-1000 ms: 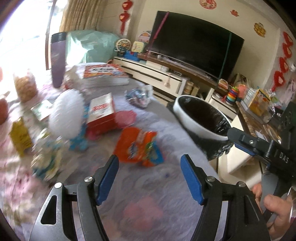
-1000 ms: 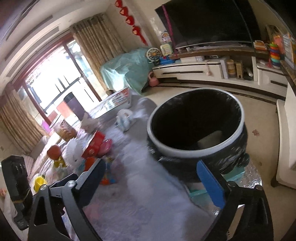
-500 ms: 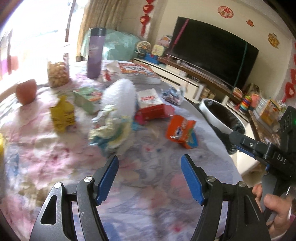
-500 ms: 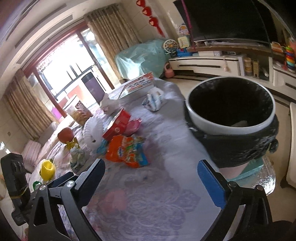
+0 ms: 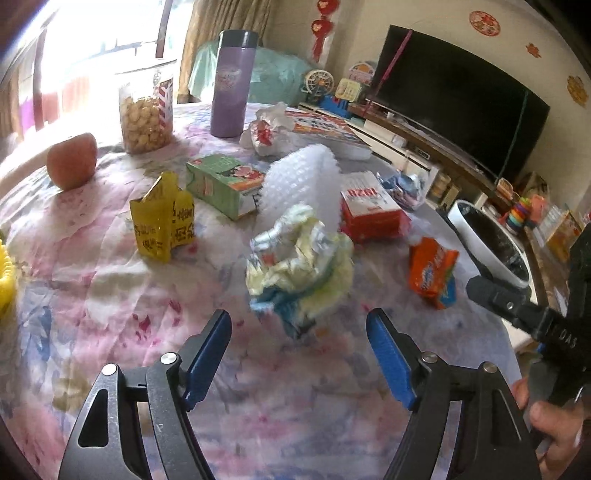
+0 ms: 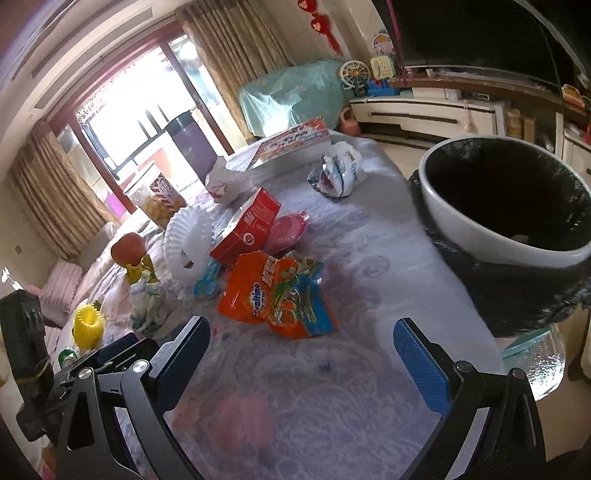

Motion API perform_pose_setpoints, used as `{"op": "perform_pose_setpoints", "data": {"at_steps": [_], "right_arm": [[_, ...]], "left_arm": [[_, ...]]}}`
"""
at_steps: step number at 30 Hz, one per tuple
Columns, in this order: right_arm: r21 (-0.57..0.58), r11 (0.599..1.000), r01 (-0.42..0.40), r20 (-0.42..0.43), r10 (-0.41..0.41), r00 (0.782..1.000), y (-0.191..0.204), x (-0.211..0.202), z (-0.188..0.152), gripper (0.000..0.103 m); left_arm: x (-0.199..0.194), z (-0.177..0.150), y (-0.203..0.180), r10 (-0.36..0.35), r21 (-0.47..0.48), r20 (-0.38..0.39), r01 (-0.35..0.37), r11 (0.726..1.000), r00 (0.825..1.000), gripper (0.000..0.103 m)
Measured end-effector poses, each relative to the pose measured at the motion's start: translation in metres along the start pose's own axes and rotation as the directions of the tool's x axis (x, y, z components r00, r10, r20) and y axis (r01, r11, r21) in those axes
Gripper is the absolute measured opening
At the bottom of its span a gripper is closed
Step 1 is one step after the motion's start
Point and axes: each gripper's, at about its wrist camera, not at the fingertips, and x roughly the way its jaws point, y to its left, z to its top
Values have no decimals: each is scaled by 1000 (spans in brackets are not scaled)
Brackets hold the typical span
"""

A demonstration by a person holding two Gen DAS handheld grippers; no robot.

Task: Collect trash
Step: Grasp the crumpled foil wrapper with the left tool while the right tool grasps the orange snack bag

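I see a living room with cream walls [image 5: 436, 22] hung with red paper ornaments [image 5: 320, 27]. A large black flat-screen television [image 5: 458, 96] sits above a long white low cabinet [image 6: 424, 114] with a dark wooden top. Strong daylight floods through the tall glass doors [image 6: 122, 125], framed by tan pleated curtains [image 6: 229, 55]. A pale teal plastic sheet [image 6: 291, 96] covers some furniture beside the cabinet. The surface wears a pink and lilac floral cloth [image 5: 110, 280].
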Motion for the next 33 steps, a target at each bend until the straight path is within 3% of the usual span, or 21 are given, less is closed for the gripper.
{"op": "perform_pose_setpoints", "data": {"at_steps": [5, 7, 9, 10, 12, 16, 33], "right_arm": [[11, 1000, -5, -21, 5, 1000, 0, 21, 9, 98], [12, 1000, -7, -43, 8, 999, 0, 30, 9, 89], [2, 1000, 6, -62, -6, 998, 1, 37, 8, 65], [-10, 1000, 13, -59, -13, 998, 3, 37, 7, 59], [-13, 1000, -10, -76, 9, 997, 4, 39, 6, 21], [-28, 999, -19, -66, 18, 998, 5, 31, 2, 21], [4, 1000, -1, 29, 0, 1000, -22, -28, 9, 20]], "left_arm": [[18, 12, 5, 6, -9, 6, -6, 1000, 1000, 73], [27, 11, 8, -3, -14, 0, 3, 1000, 1000, 67], [37, 9, 9, -32, -16, -31, 31, 999, 999, 37], [42, 8, 9, -41, -17, -49, 40, 999, 998, 36], [43, 7, 8, -38, -12, -41, 38, 999, 998, 30], [41, 8, 3, -68, -5, -30, 68, 998, 997, 25], [50, 19, -33, -168, 78, -43, 171, 982, 985, 24]]}}
